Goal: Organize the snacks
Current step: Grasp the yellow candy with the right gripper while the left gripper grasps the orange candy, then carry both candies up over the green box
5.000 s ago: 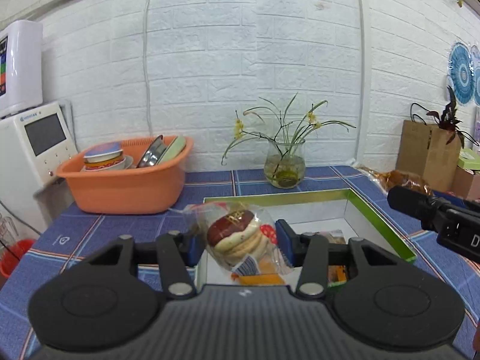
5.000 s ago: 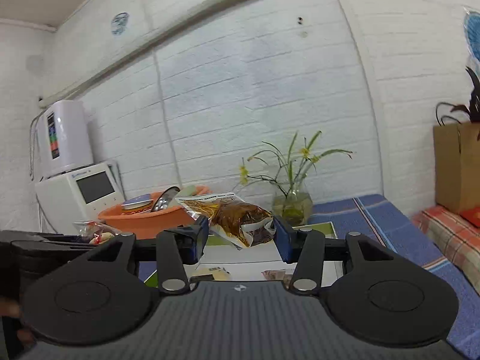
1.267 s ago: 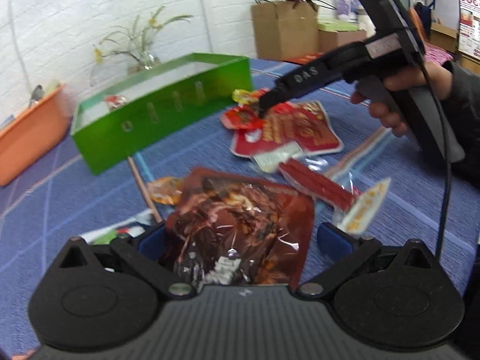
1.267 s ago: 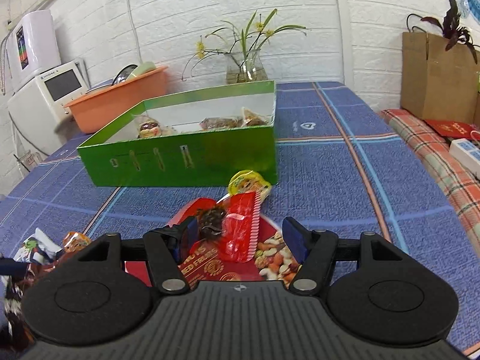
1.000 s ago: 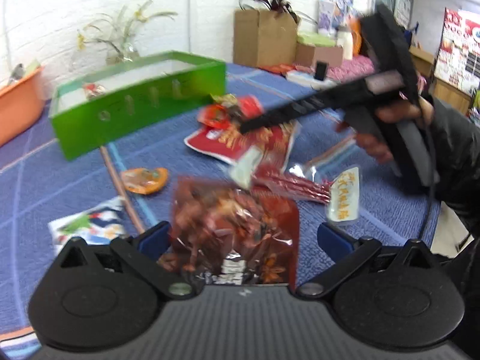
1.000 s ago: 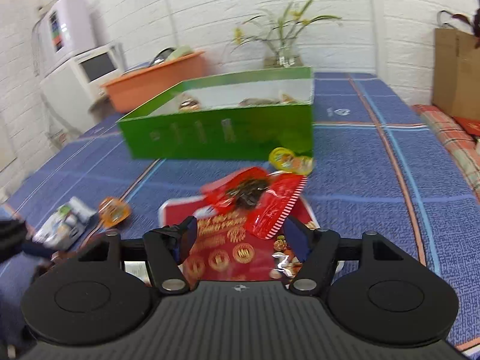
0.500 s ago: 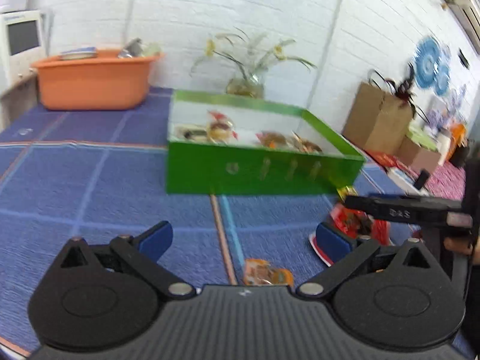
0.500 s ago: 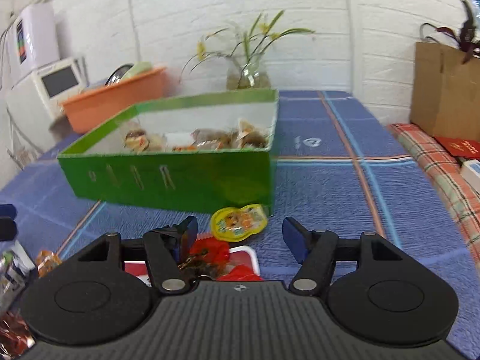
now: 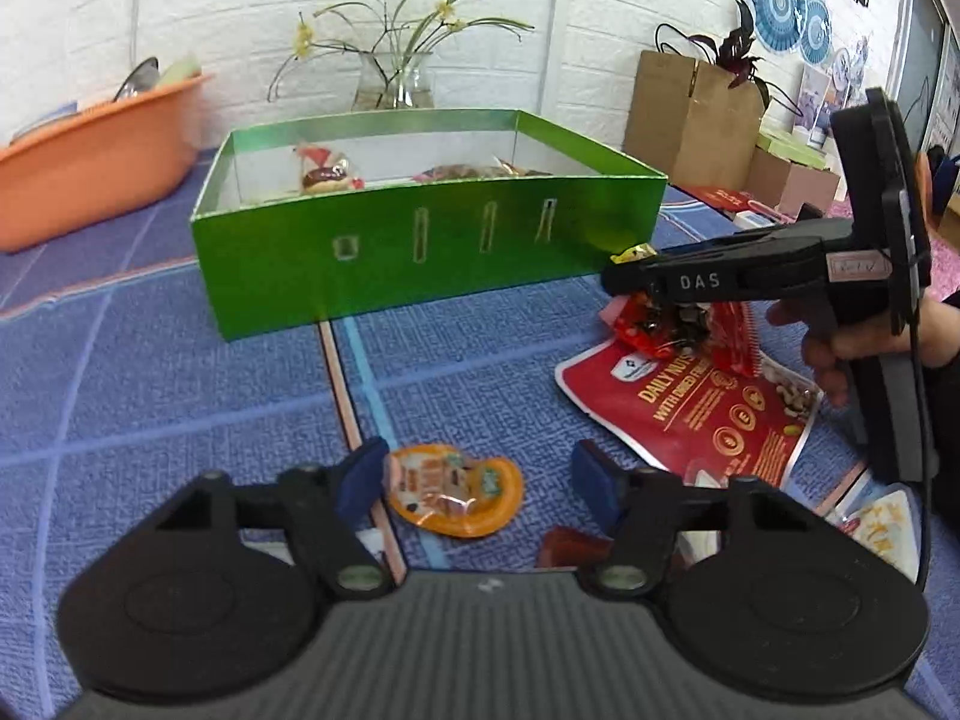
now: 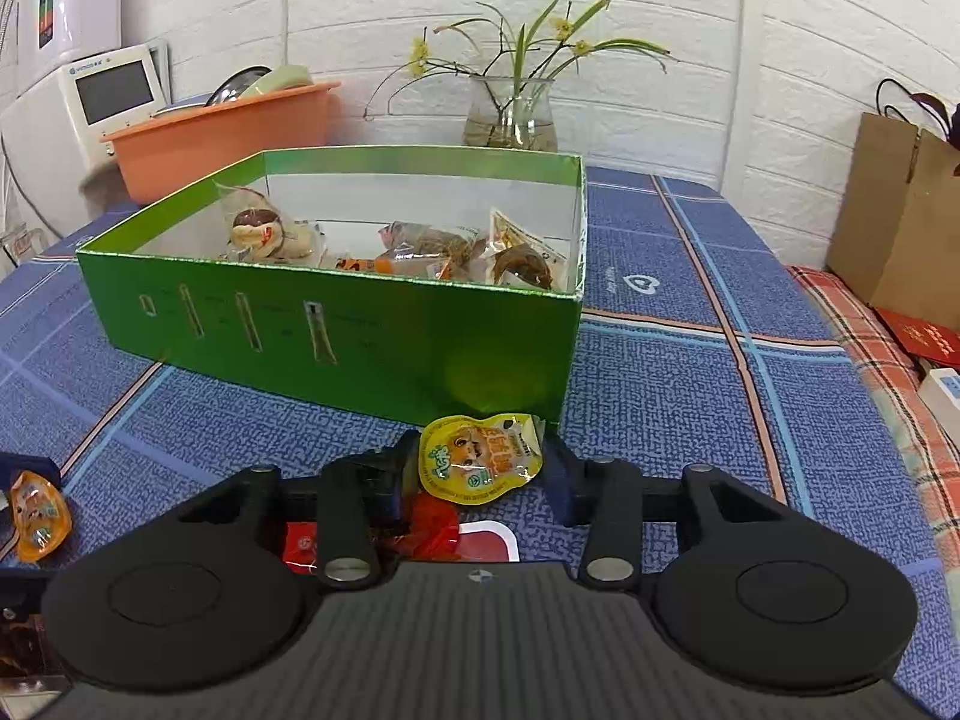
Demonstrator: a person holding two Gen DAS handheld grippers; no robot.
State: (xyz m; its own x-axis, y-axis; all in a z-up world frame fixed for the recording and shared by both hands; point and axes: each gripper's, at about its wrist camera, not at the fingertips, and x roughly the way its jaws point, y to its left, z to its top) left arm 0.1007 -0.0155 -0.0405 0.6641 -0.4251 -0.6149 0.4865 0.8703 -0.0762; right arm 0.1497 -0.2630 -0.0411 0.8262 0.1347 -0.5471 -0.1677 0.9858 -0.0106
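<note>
Both grippers hang low over the blue cloth [image 10: 690, 372] in front of the green box [image 10: 384, 354]. Left gripper [image 9: 477, 477] is spread wide and holds nothing, its blue pads on either side of an orange pouch [image 9: 456, 489] that lies flat on the cloth. Right gripper [image 10: 480, 468] is also parted, less widely, with a yellow pouch [image 10: 480, 459] between its fingers; whether they touch it cannot be told. In the left view the right gripper reaches in level from the right, its side lettered "DAS", a hand [image 9: 870, 354] wrapped round its grip. Beneath it lies a red bag [image 9: 696, 414] printed "DAILY NUTS", with small red packets [image 9: 678, 324] on its upper end. Print on the pouches is too small to read. Inside the box sit several wrapped snacks [image 10: 420, 246]. Behind it stand a vase [image 10: 510, 114], an orange tub [image 10: 222, 132] and a white appliance [image 10: 90, 102].
</note>
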